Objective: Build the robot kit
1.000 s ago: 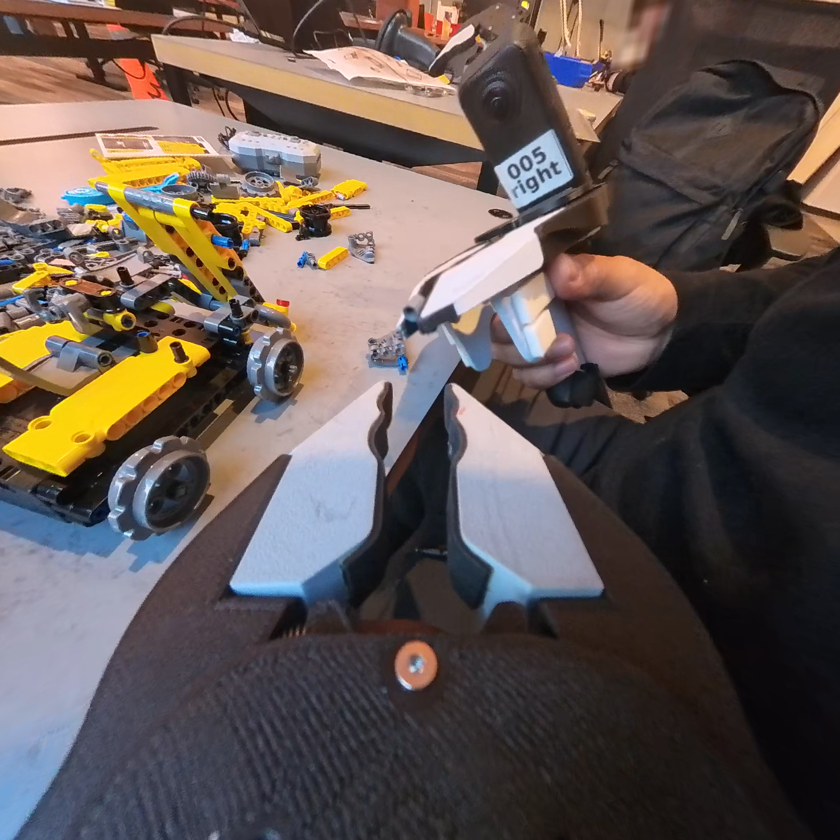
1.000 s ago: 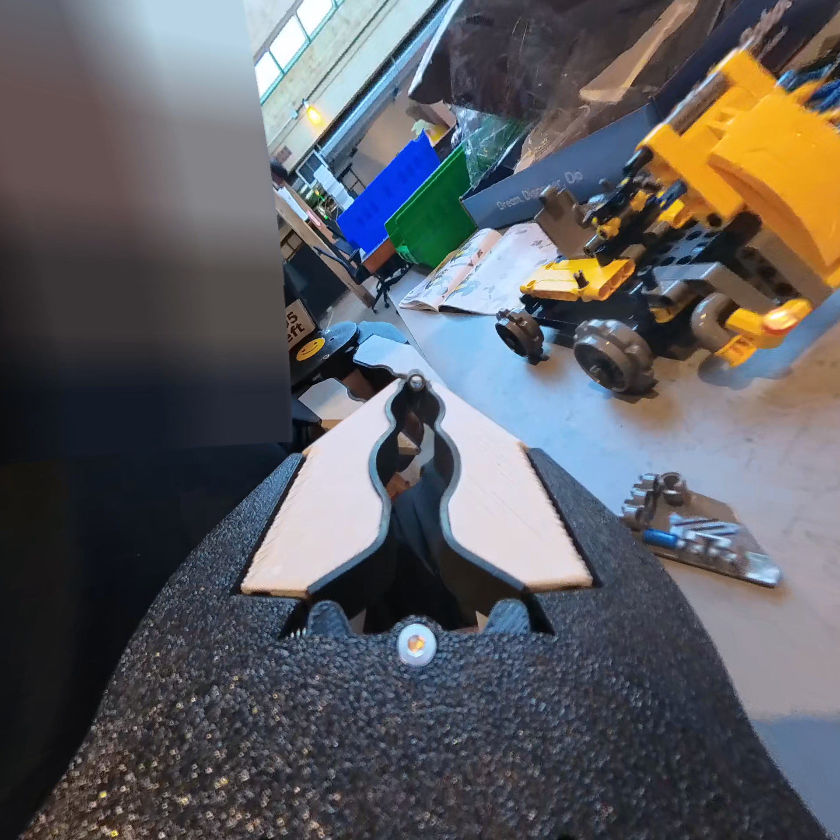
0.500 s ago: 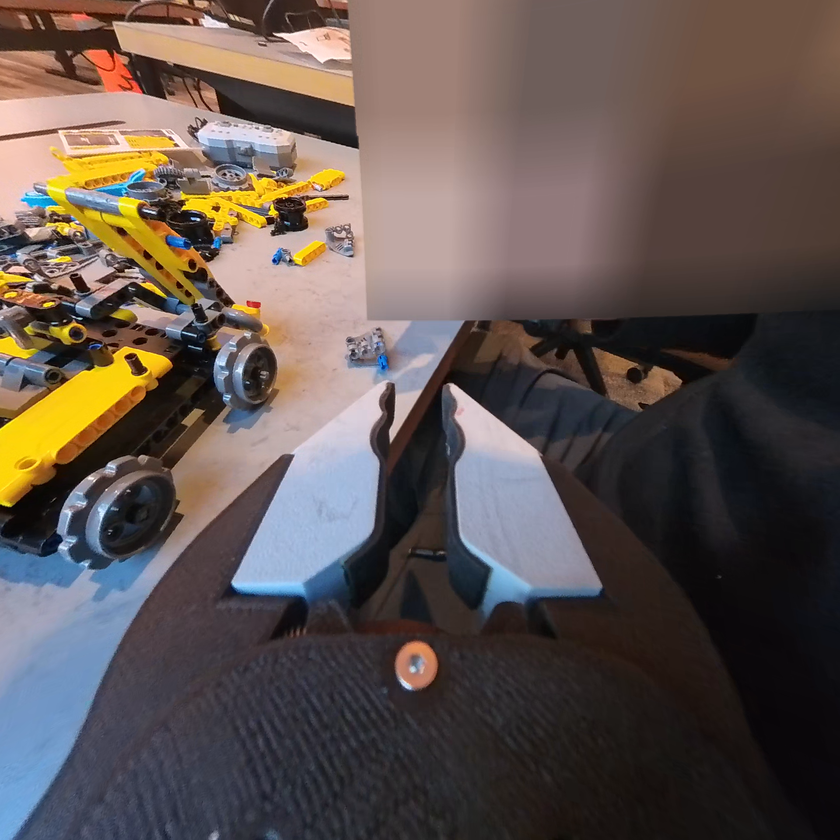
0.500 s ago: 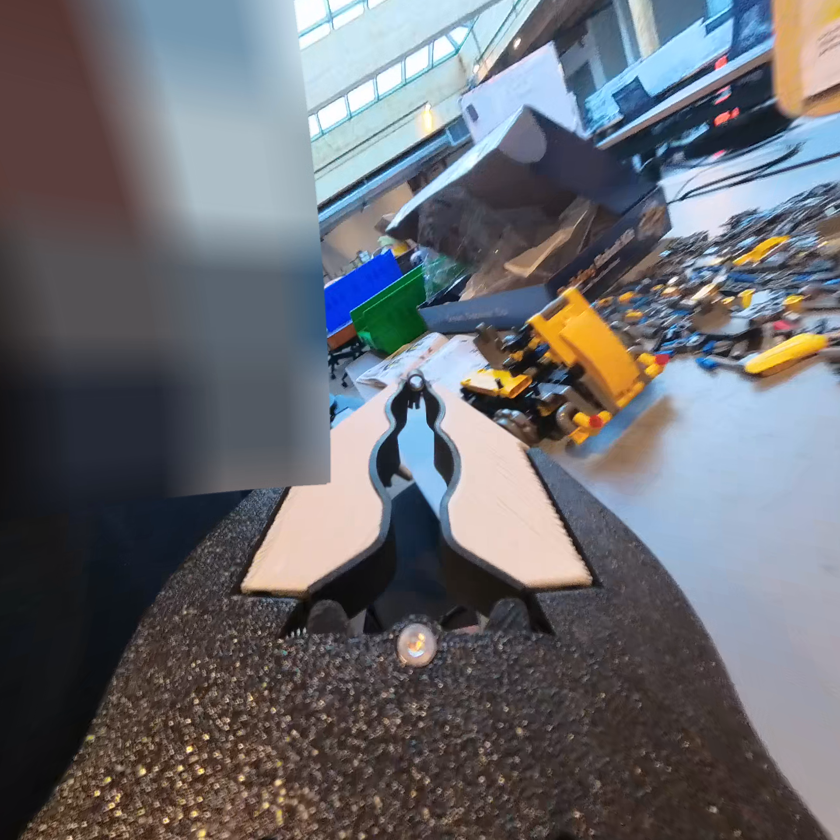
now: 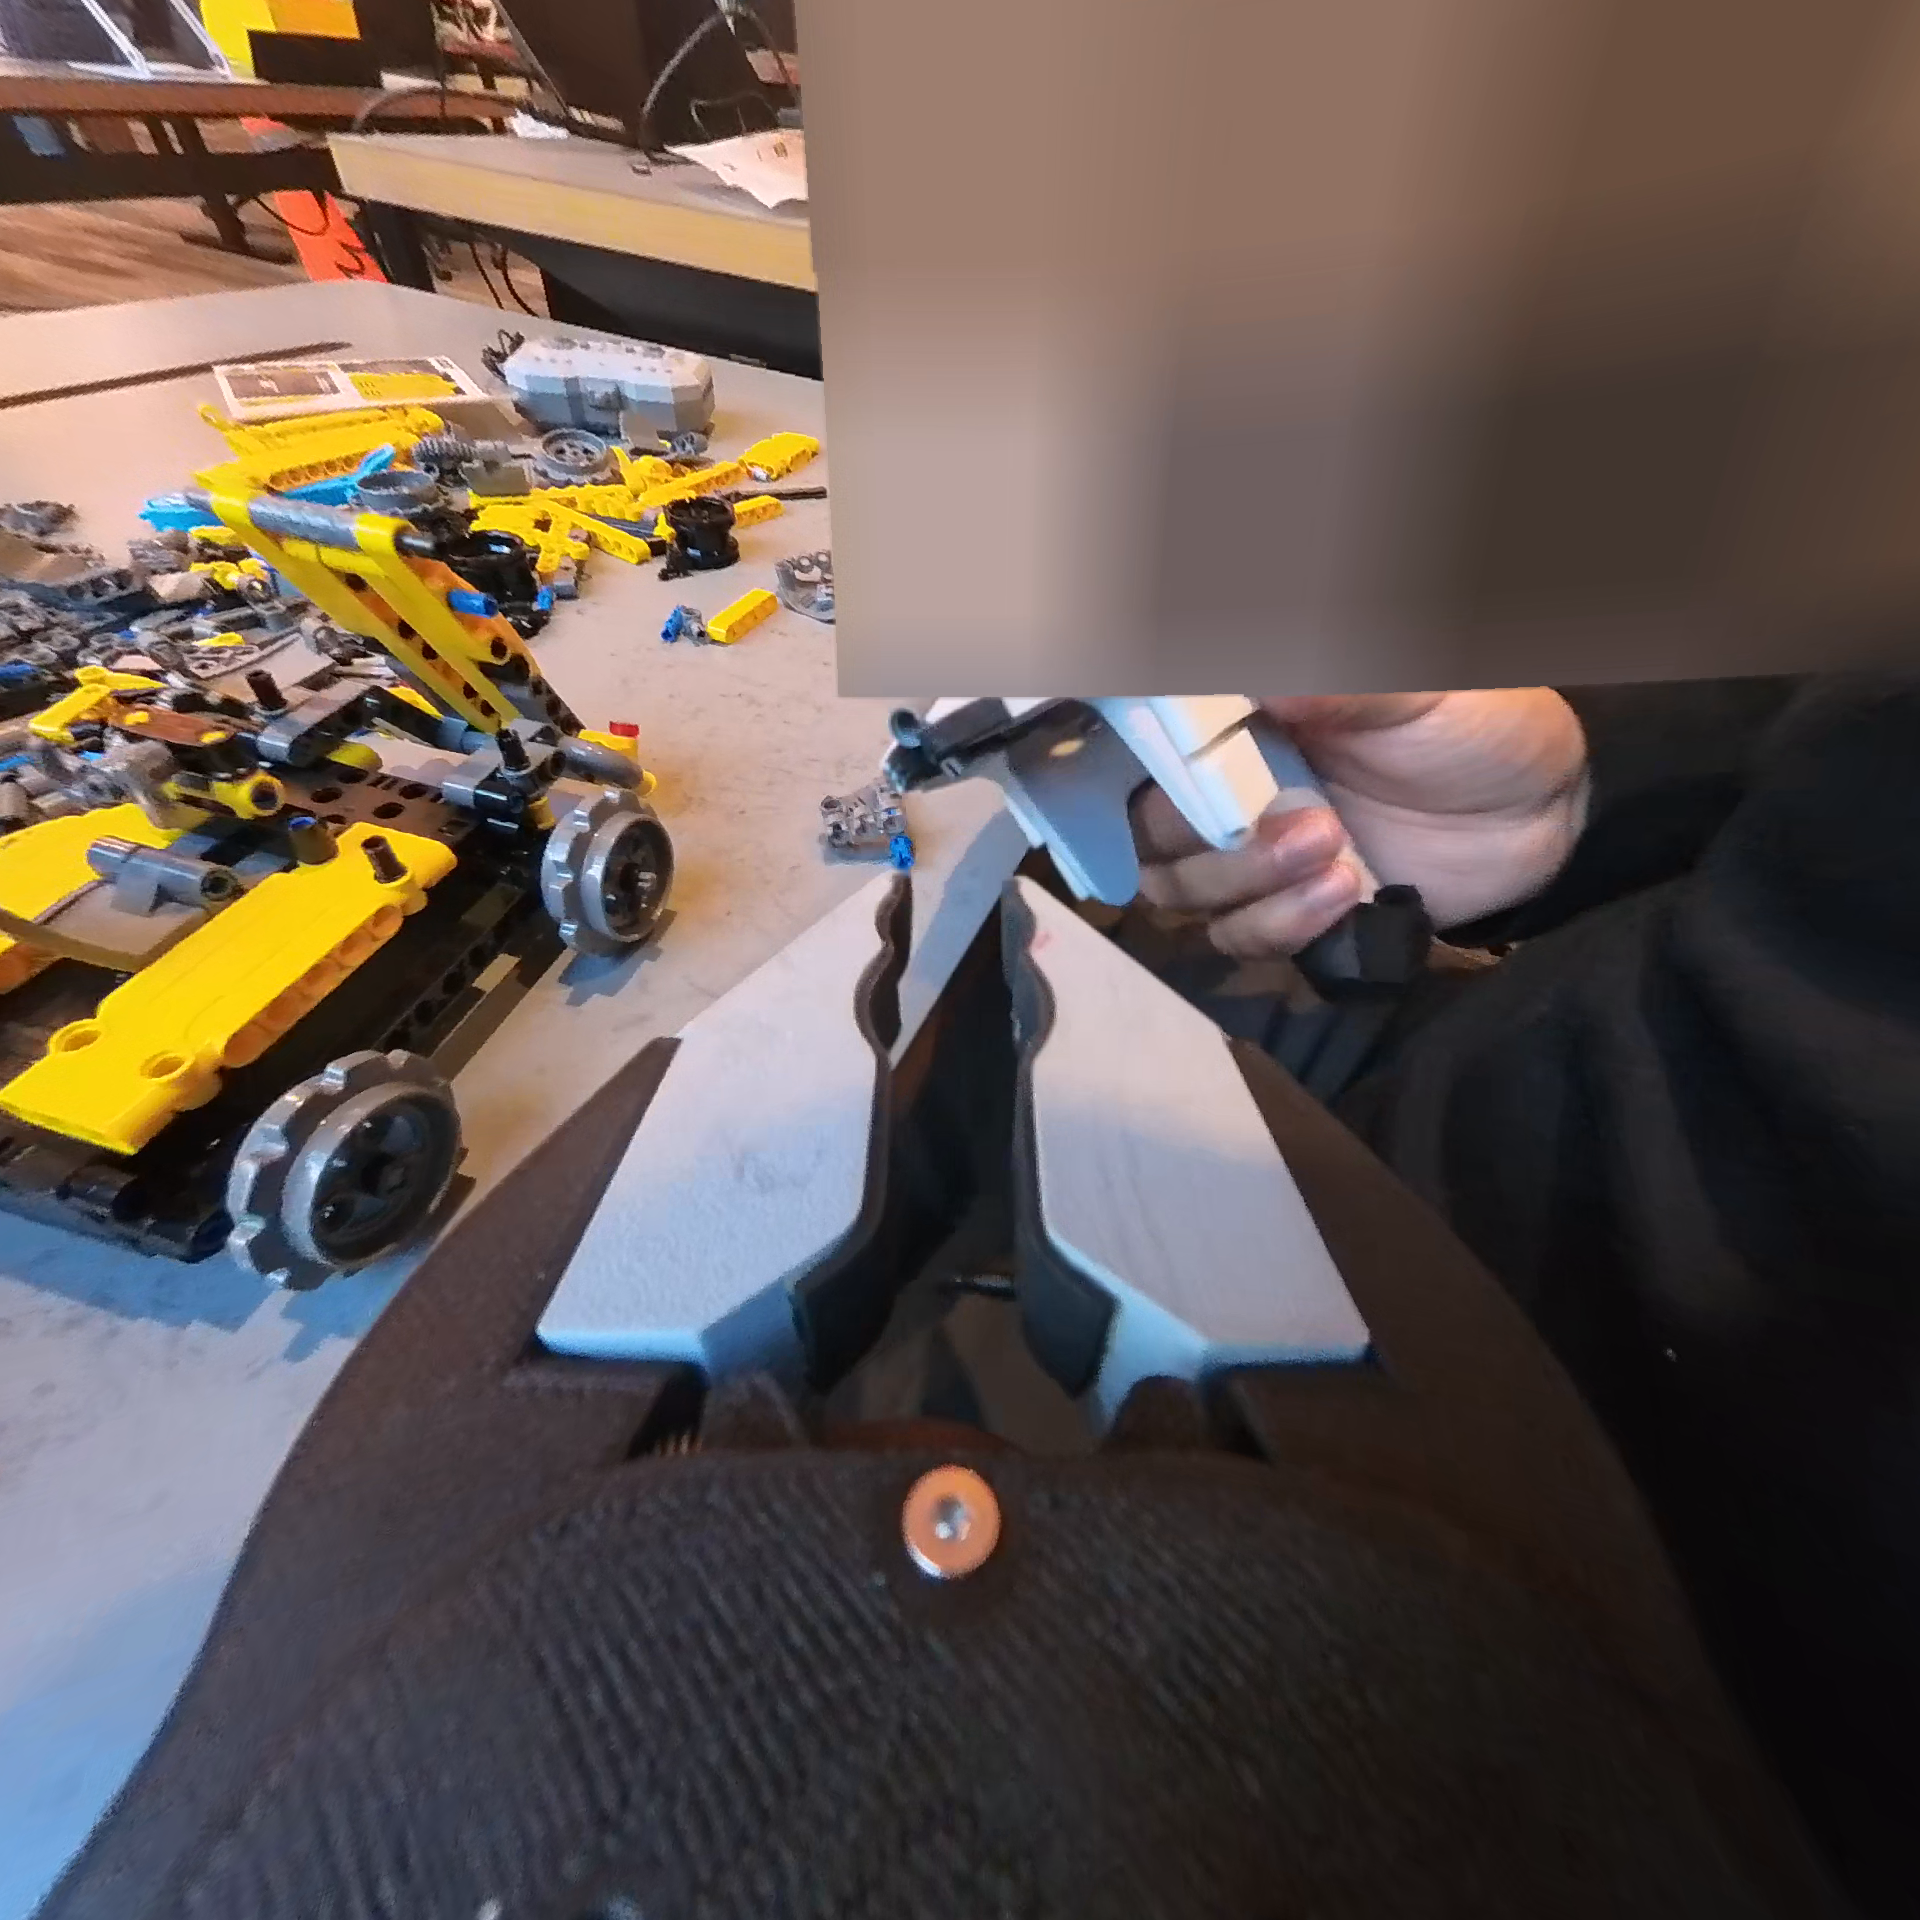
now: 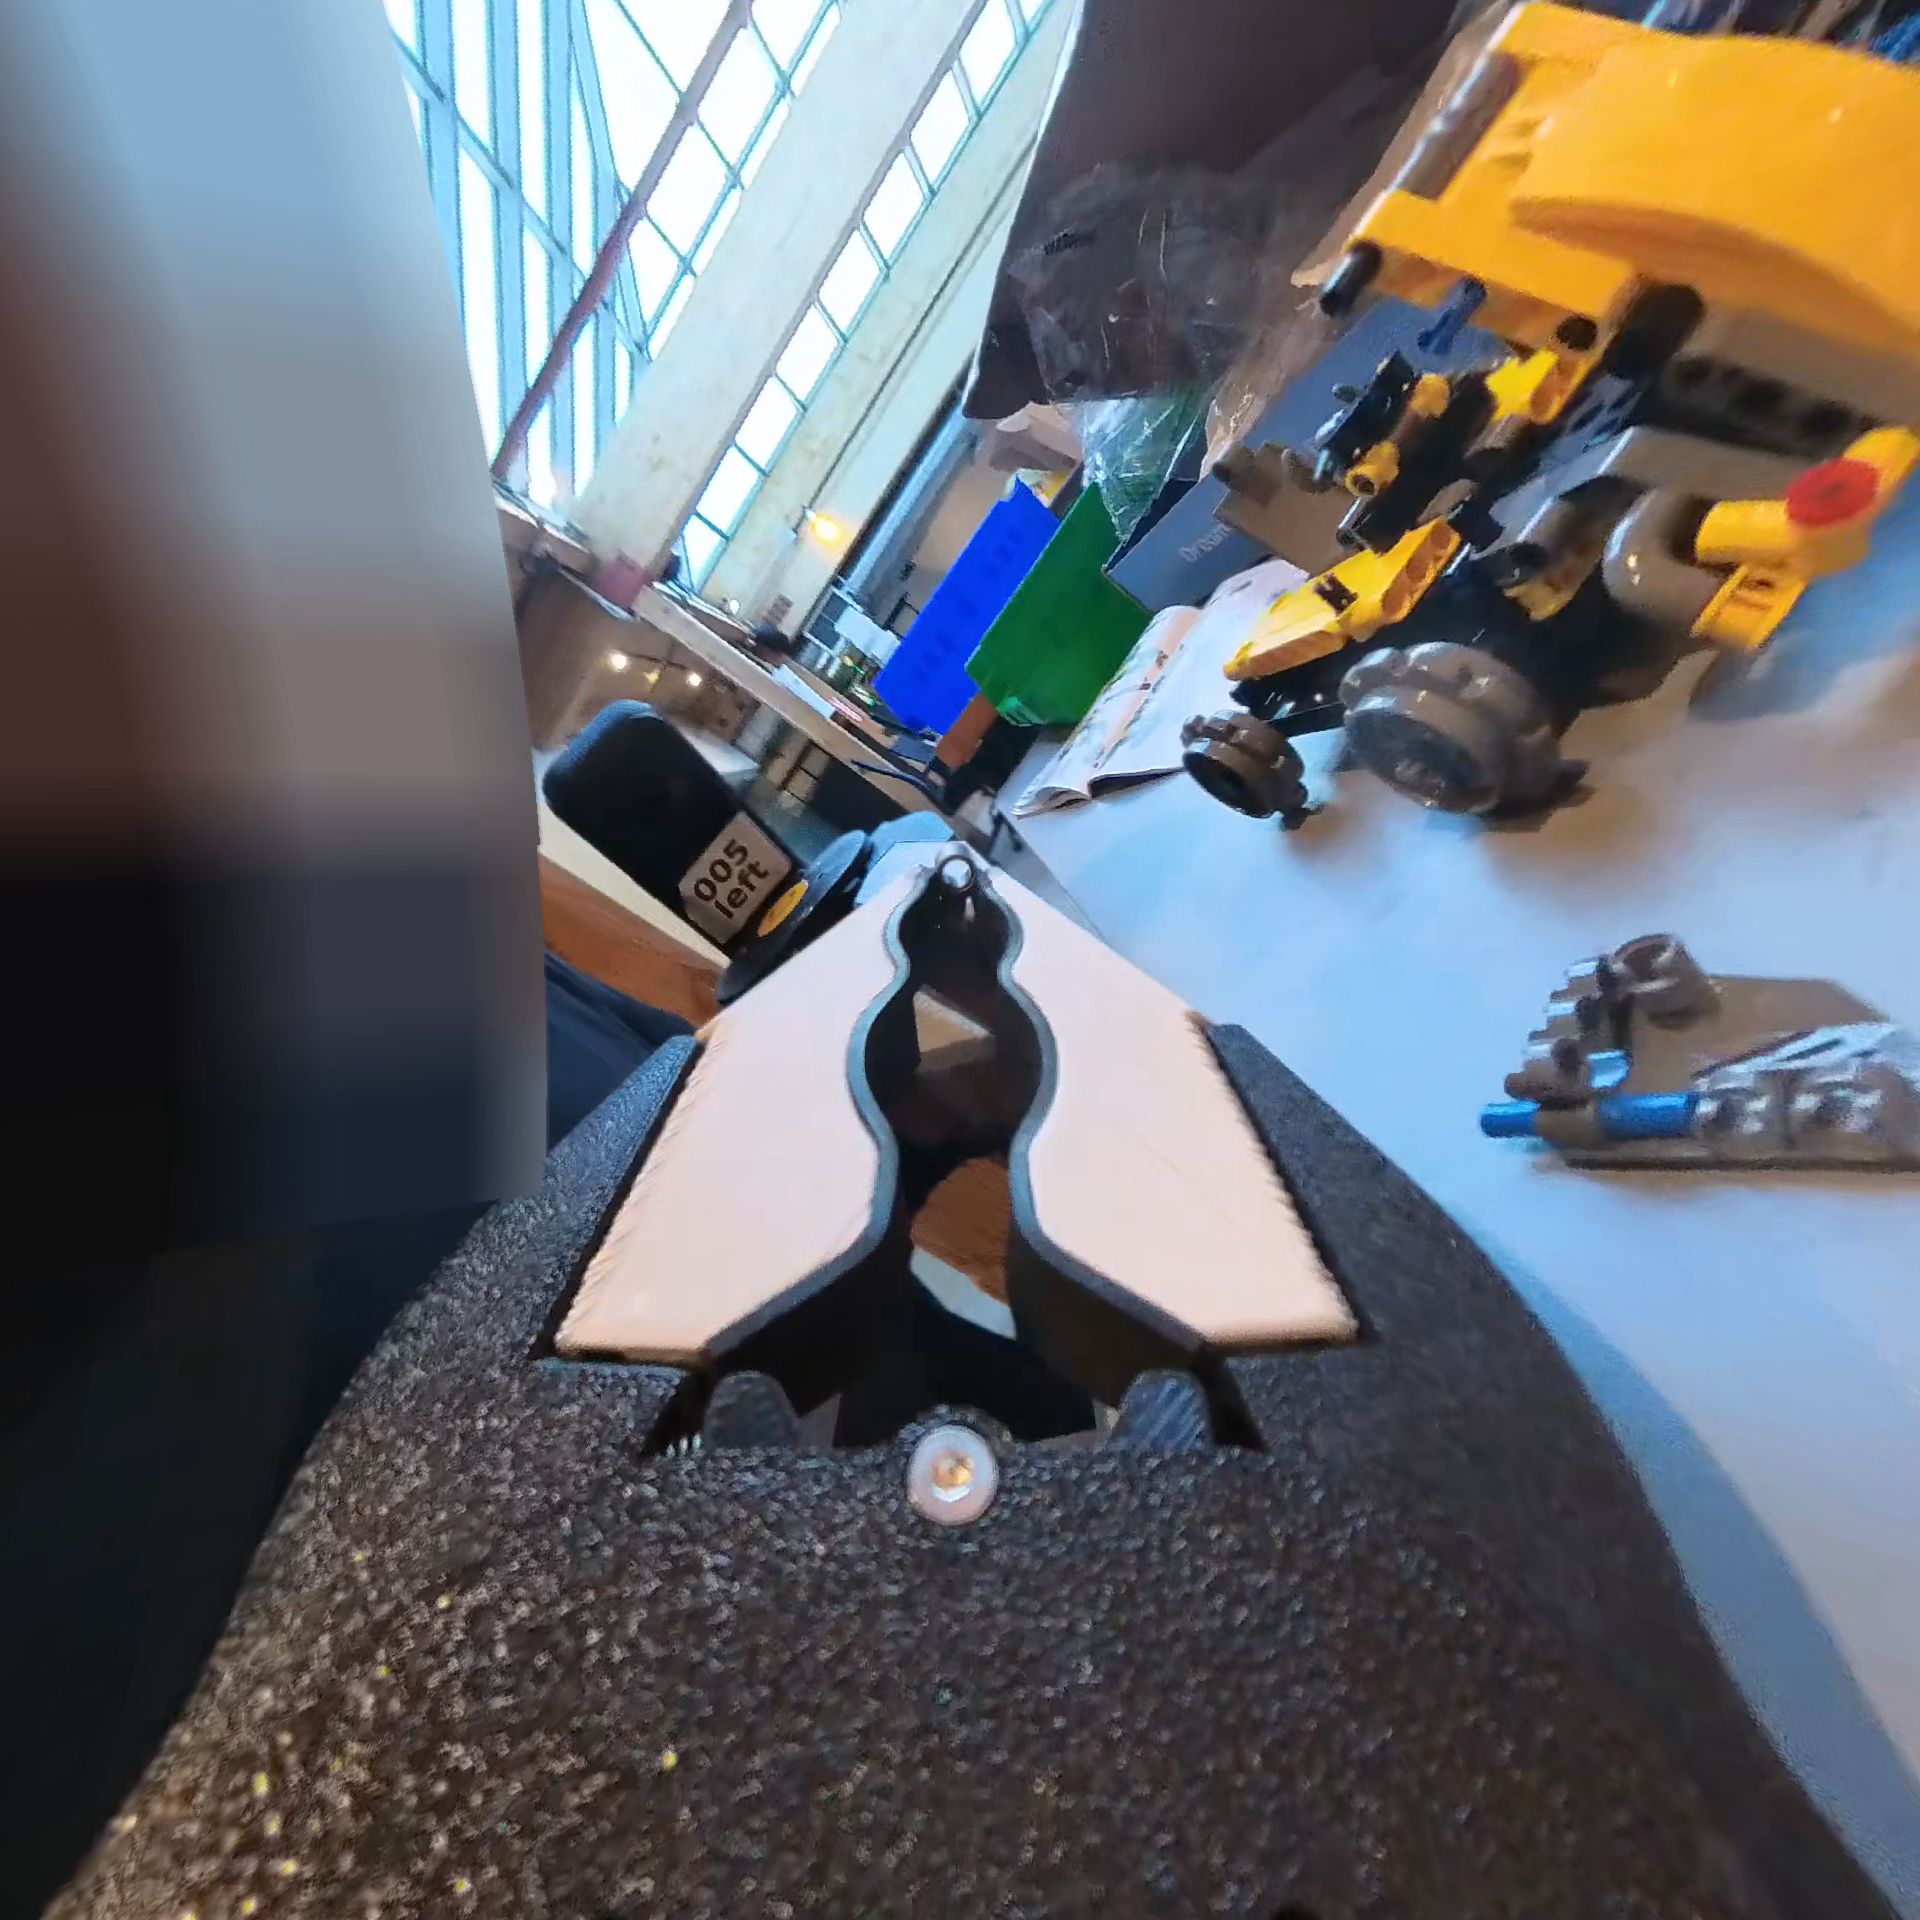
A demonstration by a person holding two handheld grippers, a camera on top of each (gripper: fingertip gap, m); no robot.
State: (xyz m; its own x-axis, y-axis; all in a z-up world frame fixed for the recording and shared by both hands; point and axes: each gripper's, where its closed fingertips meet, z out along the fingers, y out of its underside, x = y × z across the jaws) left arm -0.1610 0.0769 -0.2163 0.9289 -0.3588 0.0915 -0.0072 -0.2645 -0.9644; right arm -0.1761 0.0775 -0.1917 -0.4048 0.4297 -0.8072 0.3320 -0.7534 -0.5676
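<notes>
My right hand-held gripper (image 6: pixel 956 883) pinches a small grey pin (image 6: pixel 956 876); it's dropped back beside the grey piece (image 6: pixel 1704 1091). My left hand-held gripper (image 5: pixel 951 904) stays slightly parted, empty, its label (image 6: pixel 735 881) showing.
</notes>
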